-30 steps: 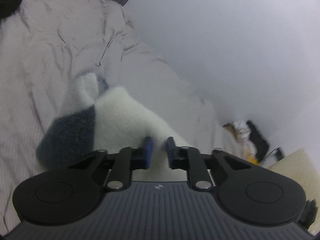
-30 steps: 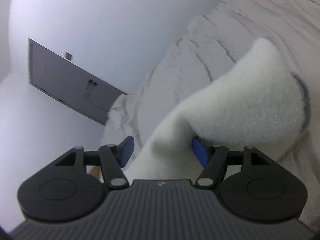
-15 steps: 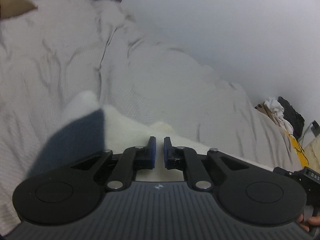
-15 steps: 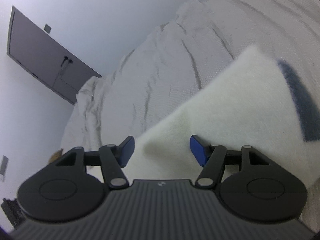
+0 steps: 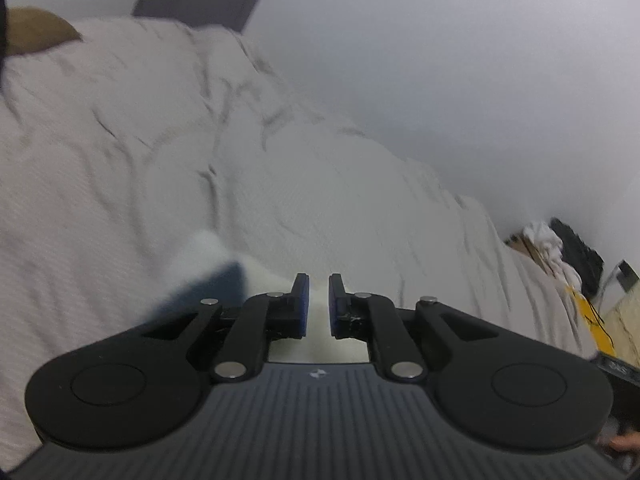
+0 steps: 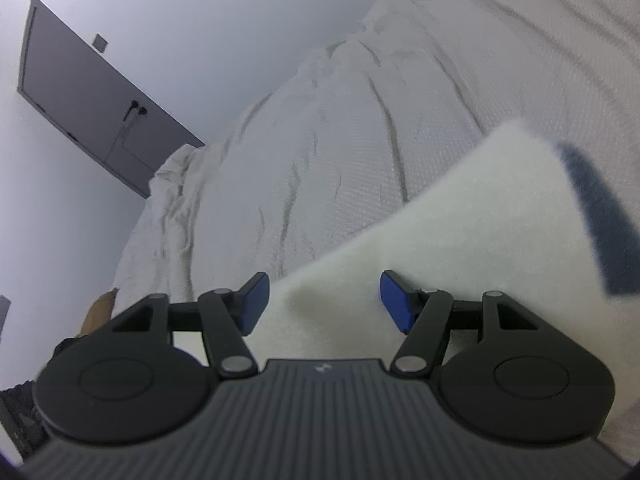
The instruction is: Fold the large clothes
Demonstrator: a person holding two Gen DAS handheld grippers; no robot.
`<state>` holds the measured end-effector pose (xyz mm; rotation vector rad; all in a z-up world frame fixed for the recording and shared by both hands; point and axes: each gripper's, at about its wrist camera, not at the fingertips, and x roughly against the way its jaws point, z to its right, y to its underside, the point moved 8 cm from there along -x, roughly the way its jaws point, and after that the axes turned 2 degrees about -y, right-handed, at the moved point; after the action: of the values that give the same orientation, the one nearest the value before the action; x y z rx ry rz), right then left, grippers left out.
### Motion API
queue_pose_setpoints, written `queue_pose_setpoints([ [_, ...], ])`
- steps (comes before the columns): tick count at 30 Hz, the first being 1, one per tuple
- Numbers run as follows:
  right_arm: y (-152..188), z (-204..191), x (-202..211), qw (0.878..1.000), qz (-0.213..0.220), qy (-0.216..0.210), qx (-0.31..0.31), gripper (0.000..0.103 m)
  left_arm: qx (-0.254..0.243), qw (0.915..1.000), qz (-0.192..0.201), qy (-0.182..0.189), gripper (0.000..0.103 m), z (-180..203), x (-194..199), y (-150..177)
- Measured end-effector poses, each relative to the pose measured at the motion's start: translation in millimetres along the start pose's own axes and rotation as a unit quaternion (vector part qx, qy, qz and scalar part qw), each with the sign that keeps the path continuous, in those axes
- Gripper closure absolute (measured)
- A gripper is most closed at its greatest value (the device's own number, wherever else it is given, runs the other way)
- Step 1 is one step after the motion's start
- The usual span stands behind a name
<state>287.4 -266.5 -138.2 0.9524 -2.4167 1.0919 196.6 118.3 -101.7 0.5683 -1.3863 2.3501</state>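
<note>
Two grippers hover low over a fluffy white garment point(image 6: 460, 240) with a dark blue patch, lying on the bed point(image 6: 340, 140). The left gripper point(image 5: 318, 304) has its jaws opening, white fleece between them, seemingly no longer pinched, though blur hides the contact; the right gripper point(image 6: 324, 300) stands wide open astride the garment's near edge. Beyond, the rumpled white bedcover runs to a grey wall point(image 5: 460, 60).

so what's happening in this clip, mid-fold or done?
Mid-fold, by the look of it. A person with a handheld gripper in each hand is working a fluffy white garment with a dark blue panel on a bed with a white cover. The left gripper has the fabric between its narrow-set jaws, which are opening. The right gripper stands wide open, with the garment's edge lying loose between its fingers.
</note>
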Motion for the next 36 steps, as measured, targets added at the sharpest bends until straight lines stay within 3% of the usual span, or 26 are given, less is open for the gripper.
queue_pose_setpoints([
  [1, -1.5, 1.9, 7.5, 1.000, 0.004, 0.001, 0.000, 0.039, 0.002, 0.9999, 0.006, -0.012, 0.075, -5.2, 8.0, -2.4],
  [3, -6.8, 8.2, 21.0, 1.000, 0.010, 0.002, -0.010, 0.038, 0.005, 0.9997, 0.013, -0.018, 0.073, -15.1, 20.1, -6.6],
  [5, -15.0, 17.1, 35.2, 1.000, 0.017, 0.005, -0.020, 0.036, 0.003, 0.9992, 0.015, -0.037, 0.063, -22.5, 27.2, -8.3],
  [7, -24.6, 26.1, 46.8, 1.000, 0.019, 0.012, -0.020, 0.037, -0.002, 0.9984, 0.019, -0.053, 0.047, -26.9, 31.9, -9.3],
  [10, -38.1, 39.4, 60.7, 0.999, 0.037, 0.023, -0.023, 0.031, 0.003, 0.9983, 0.019, -0.055, 0.042, -30.4, 34.8, -8.2],
  [11, -41.6, 43.7, 64.2, 0.998, 0.044, 0.030, -0.021, 0.022, 0.001, 0.9983, 0.014, -0.056, 0.042, -31.3, 32.5, -7.0],
  [12, -44.9, 48.5, 67.7, 0.997, 0.052, 0.045, -0.019, 0.021, 0.001, 0.9982, 0.007, -0.059, 0.042, -32.2, 30.0, -4.6],
  [15, -51.8, 62.9, 72.1, 0.994, 0.069, 0.089, -0.005, 0.019, 0.002, 0.9977, -0.003, -0.068, 0.042, -35.7, 22.6, 1.8],
  [20, -47.9, 79.3, 51.7, 0.991, 0.039, 0.126, 0.000, 0.020, 0.015, 0.9967, -0.010, -0.079, 0.042, -41.0, 8.3, 6.2],
  [25, -41.0, 61.7, 30.4, 0.990, 0.028, 0.126, 0.059, 0.035, -0.014, 0.9951, -0.015, -0.097, 0.047, -39.1, -7.0, 7.4],
  [26, -40.1, 61.7, 27.2, 0.987, 0.029, 0.139, 0.071, 0.044, -0.025, 0.9945, -0.015, -0.100, 0.048, -37.9, -11.6, 7.8],
  [28, -39.1, 66.1, 23.4, 0.984, 0.032, 0.156, 0.077, 0.054, -0.025, 0.9947, -0.017, -0.099, 0.063, -37.8, -15.4, 9.4],
  [30, -39.0, 69.5, 22.2, 0.986, 0.034, 0.150, 0.064, 0.065, -0.032, 0.9948, -0.015, -0.096, 0.071, -34.1, -14.7, 7.9],
  [36, -44.7, 62.7, 37.0, 0.988, 0.071, 0.128, 0.046, 0.075, -0.057, 0.9940, 0.023, -0.090, 0.079, -19.7, -0.5, -7.1],
])
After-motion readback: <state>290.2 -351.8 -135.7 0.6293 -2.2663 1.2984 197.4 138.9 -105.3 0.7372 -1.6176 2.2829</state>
